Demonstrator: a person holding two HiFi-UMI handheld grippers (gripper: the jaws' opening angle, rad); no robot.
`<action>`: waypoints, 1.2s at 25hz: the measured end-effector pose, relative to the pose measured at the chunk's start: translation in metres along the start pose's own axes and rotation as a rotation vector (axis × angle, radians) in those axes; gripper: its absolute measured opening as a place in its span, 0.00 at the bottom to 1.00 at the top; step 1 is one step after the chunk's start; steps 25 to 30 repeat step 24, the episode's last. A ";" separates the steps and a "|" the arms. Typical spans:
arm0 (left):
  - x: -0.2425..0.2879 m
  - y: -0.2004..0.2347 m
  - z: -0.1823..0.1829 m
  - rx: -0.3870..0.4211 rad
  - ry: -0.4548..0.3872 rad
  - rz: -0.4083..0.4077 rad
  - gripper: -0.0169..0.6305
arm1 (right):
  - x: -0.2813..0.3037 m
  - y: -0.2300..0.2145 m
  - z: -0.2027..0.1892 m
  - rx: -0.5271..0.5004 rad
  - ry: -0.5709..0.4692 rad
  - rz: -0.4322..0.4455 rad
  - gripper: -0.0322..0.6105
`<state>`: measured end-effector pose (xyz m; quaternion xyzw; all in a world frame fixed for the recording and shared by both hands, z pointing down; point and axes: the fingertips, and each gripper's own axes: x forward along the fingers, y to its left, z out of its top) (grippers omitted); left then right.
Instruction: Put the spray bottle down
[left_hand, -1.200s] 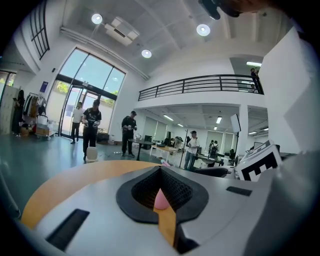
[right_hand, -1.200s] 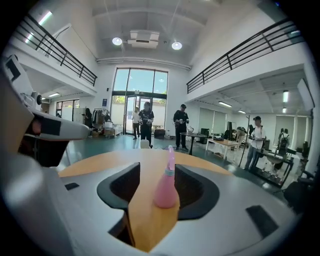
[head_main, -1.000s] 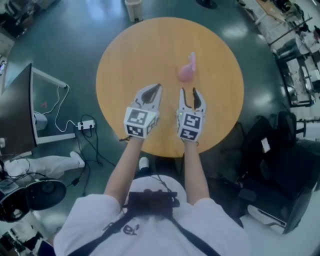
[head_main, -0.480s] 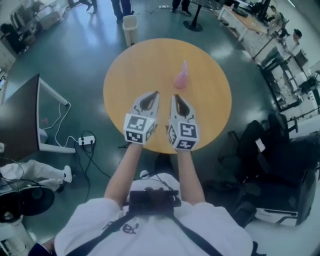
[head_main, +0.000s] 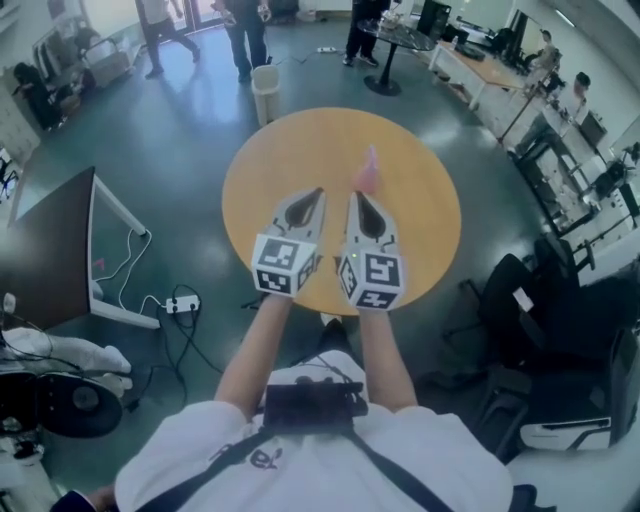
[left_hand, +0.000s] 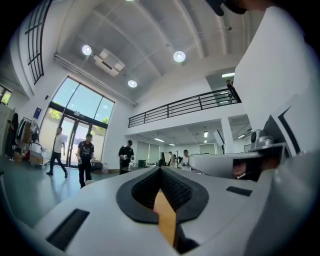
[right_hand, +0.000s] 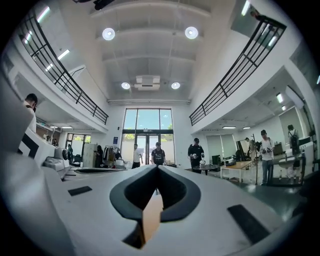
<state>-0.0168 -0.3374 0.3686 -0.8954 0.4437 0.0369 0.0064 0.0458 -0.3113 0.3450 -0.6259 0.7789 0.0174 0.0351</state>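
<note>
Head view: pink plastic spray bottle (head_main: 365, 177) released on round wooden table (head_main: 425, 225), toward far edge; left hand-held gripper (head_main: 316, 192) and right hand-held gripper (head_main: 356, 196) empty, jaws together, right's just closed.

Both hand-held grippers (head_main: 317, 192) (head_main: 356, 197) closed, level.

The round desk (head_main: 280, 160) (pale wood top) carries one pink bottle (head_main: 366, 172), which stands upright a little past its middle, toward the far edge.

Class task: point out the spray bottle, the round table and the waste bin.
spray bottle (head_main: 365, 177), head view, pink body.
round table (head_main: 290, 150), head view, bare top.
waste bin (head_main: 265, 100), head view, side wall.
</note>
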 end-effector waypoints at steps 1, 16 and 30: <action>-0.001 -0.001 0.003 0.004 -0.006 -0.003 0.05 | -0.001 0.001 0.002 -0.005 -0.005 -0.006 0.07; 0.003 -0.032 0.019 0.036 -0.033 -0.036 0.05 | -0.024 -0.023 0.017 -0.005 -0.049 -0.061 0.07; -0.001 -0.030 0.020 0.028 -0.034 -0.040 0.05 | -0.027 -0.019 0.018 -0.008 -0.054 -0.065 0.07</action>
